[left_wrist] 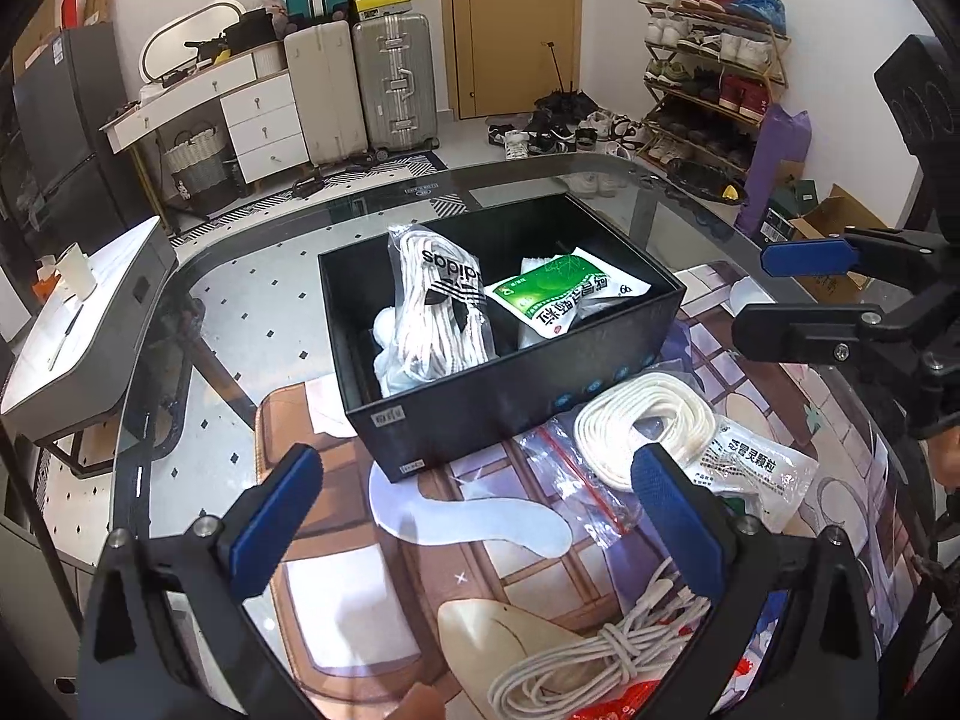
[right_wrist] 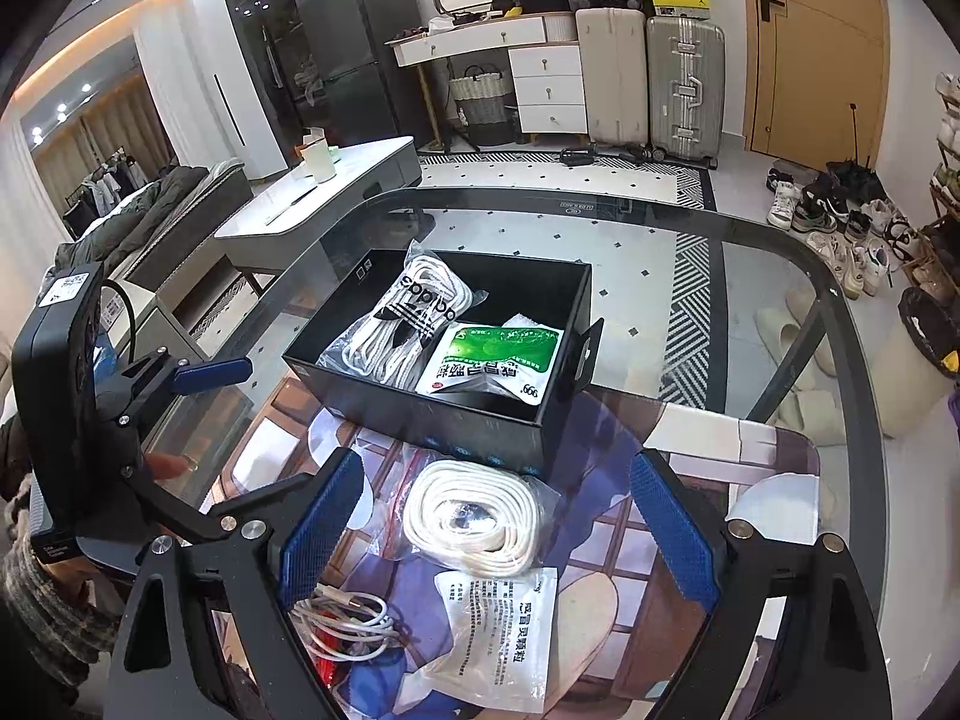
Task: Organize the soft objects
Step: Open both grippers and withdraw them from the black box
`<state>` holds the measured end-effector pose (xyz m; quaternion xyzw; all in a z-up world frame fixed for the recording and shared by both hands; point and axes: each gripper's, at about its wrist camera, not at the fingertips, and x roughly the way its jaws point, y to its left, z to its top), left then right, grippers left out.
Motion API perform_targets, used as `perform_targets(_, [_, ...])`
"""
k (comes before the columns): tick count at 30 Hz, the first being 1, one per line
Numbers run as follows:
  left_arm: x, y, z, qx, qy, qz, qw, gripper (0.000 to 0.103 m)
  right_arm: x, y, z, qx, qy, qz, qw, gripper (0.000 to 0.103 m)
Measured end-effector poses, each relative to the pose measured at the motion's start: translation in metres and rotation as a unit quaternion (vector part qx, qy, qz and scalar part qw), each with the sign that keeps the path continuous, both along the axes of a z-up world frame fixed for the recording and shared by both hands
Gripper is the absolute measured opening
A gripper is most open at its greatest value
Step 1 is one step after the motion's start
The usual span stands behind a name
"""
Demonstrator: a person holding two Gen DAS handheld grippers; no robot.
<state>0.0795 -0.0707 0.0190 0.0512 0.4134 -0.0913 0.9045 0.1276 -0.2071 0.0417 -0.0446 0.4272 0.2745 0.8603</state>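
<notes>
Nearest in the left wrist view, the left gripper [left_wrist: 474, 516] stands wide open with nothing between its blue pads, above the printed mat [left_wrist: 336, 600]. A thin tied cord [left_wrist: 600, 654] lies near its right finger. Farther right, just beside that finger's tip, sits the coiled white rope [left_wrist: 645, 429] in its clear zip bag, overlapping a white sachet [left_wrist: 762, 468] with Chinese print. Beyond is the black box [left_wrist: 480, 414], already holding a bag of laces marked "adidas" [left_wrist: 441, 312] and a green-and-white sachet [left_wrist: 564, 294]. The right gripper [left_wrist: 780, 294] shows at the right edge, also open and empty.

From the right wrist, the right gripper [right_wrist: 495, 531] brackets the coiled white rope [right_wrist: 474, 519], pads spread well clear of it on either side. The coil's long axis runs near-right to far-left, roughly between the fingers. A white sachet [right_wrist: 498, 636] lies nearer, a pale cable [right_wrist: 351, 621] near-left. By my judgement the right hand is better placed for the coil; the black box [right_wrist: 480, 420] lies directly beyond it. "999" reads on the green sachet [right_wrist: 498, 366].
</notes>
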Motion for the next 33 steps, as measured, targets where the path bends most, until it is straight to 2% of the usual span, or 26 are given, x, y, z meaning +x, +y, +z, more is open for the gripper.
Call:
perform_targets(22, [-0.033,-0.015,0.002,-0.01,0.001,-0.021,0.9997,0.103,-0.035,-0.008,-0.018,-0.004,0.018,0.007,1.0,0.092])
perform_targets(33, [-0.038,-0.023,-0.003,-0.008,0.012,-0.04,0.9991,0.103,-0.043,-0.015,-0.026,-0.009,0.031,0.008,0.999,0.092])
